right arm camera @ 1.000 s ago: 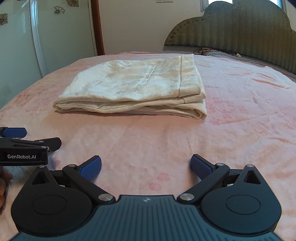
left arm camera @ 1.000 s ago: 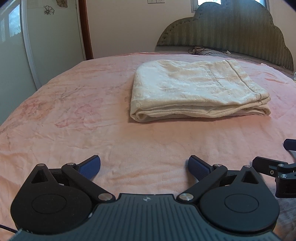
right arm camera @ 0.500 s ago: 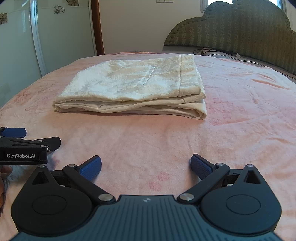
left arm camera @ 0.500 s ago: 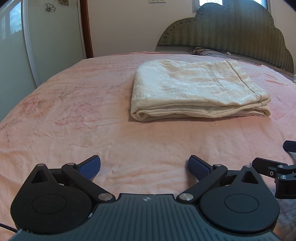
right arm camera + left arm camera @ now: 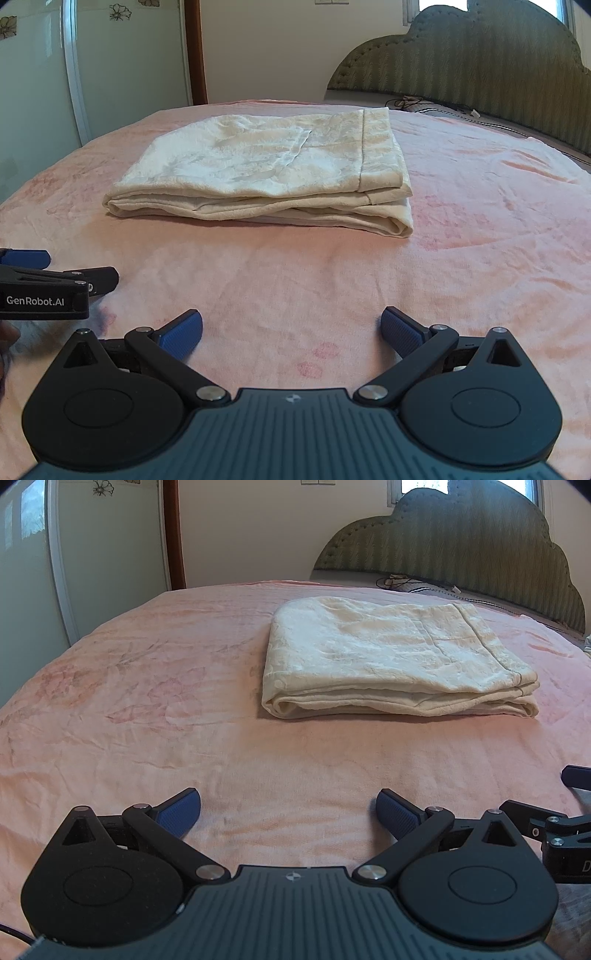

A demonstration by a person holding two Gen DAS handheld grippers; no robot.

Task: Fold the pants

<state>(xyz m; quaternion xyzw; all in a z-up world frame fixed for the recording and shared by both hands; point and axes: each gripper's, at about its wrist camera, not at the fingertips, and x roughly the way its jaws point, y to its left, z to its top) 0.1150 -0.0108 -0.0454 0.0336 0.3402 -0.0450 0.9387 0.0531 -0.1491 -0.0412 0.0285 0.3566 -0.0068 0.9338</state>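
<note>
Cream pants [image 5: 391,664] lie folded into a flat stack of layers on the pink bedspread [image 5: 147,716], in the middle of the bed. The same folded pants [image 5: 269,173] show in the right wrist view. My left gripper [image 5: 288,812] hovers low over the bedspread well short of the pants, open and empty. Beside it, equally far back, my right gripper [image 5: 291,332] is open with nothing between its blue pads. Each gripper shows at the edge of the other's view: the right one [image 5: 554,827] and the left one [image 5: 48,284].
A green padded headboard [image 5: 461,539] rises behind the bed, with cables [image 5: 402,580] lying at its foot. A pale wardrobe door [image 5: 33,572] and a brown door frame [image 5: 173,535] stand at the left. Bare pink bedspread [image 5: 480,240] surrounds the pants.
Almost nothing has changed. Both grippers stay open and hold nearly still, with only a slight drift in view; the pants have not moved.
</note>
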